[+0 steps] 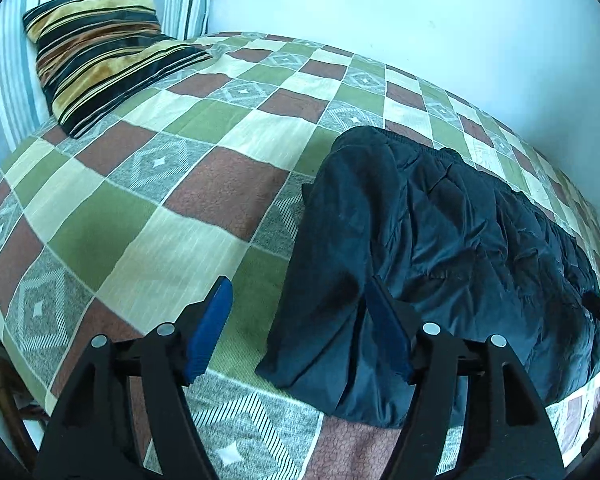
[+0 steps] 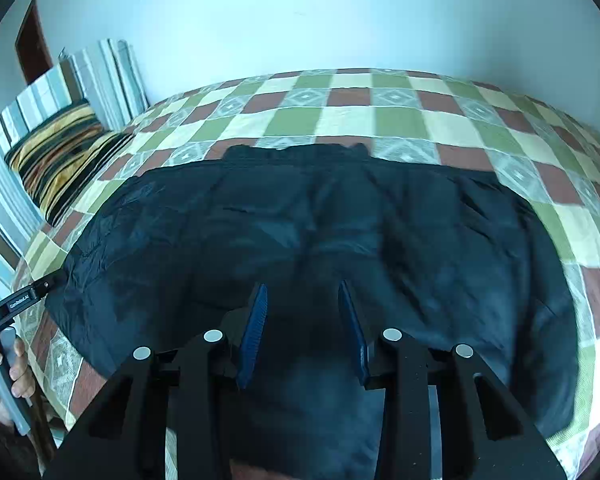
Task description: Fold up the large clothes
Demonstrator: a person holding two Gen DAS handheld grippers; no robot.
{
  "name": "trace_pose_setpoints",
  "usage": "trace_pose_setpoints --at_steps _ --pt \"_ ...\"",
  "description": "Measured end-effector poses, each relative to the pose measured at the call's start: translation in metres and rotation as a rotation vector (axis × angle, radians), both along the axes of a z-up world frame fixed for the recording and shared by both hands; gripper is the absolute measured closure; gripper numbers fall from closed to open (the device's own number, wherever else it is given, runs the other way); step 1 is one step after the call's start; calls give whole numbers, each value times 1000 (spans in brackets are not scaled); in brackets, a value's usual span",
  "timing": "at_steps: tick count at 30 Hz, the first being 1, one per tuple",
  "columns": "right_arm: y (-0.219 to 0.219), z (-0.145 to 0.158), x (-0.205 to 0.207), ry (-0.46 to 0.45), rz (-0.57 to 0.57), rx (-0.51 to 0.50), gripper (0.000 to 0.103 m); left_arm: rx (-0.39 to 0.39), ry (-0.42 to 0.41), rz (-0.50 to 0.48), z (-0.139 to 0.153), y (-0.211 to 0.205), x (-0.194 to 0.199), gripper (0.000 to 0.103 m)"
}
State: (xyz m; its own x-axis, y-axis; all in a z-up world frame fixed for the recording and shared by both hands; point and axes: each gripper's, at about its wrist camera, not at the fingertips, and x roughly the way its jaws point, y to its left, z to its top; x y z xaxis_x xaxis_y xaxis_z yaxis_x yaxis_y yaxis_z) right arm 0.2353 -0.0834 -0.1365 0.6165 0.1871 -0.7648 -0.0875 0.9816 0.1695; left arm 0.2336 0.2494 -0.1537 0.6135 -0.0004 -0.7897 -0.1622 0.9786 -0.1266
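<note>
With both the left gripper [image 1: 300, 320] and right gripper [image 2: 302, 320] spread wide and empty above the dark jacket [image 1: 440, 240] near the bed's [image 1: 179, 184] front edge, pinching its near hem at matching points seemed wisest.

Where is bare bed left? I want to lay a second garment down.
The widest free patch of checked bedspread lies between the striped velvet cushion and the dark blue padded jacket. A narrower strip runs between jacket and pale wall. The near edge is crowded: jacket, left claw, right claw.
</note>
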Motion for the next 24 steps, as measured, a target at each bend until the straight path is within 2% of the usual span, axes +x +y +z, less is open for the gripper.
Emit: trace_pose_setpoints --at_steps 3,8,11,16,21,24 --pt "12 -14 16 29 -2 -17 65 27 1 -12 -1 -1 10 34" --pt "16 -46 34 126 -18 -31 65 25 17 -34 -6 1 27 33" --pt "20 -52 36 138 -18 -42 65 28 36 -60 -11 0 38 28" --pt "21 -55 32 129 -17 -46 65 24 78 -107 -25 2 57 26" --pt "24 -56 31 120 -17 -55 65 -43 155 -155 -44 11 71 19" --pt "25 -56 31 114 -18 -63 65 -140 201 -161 -57 21 77 17"
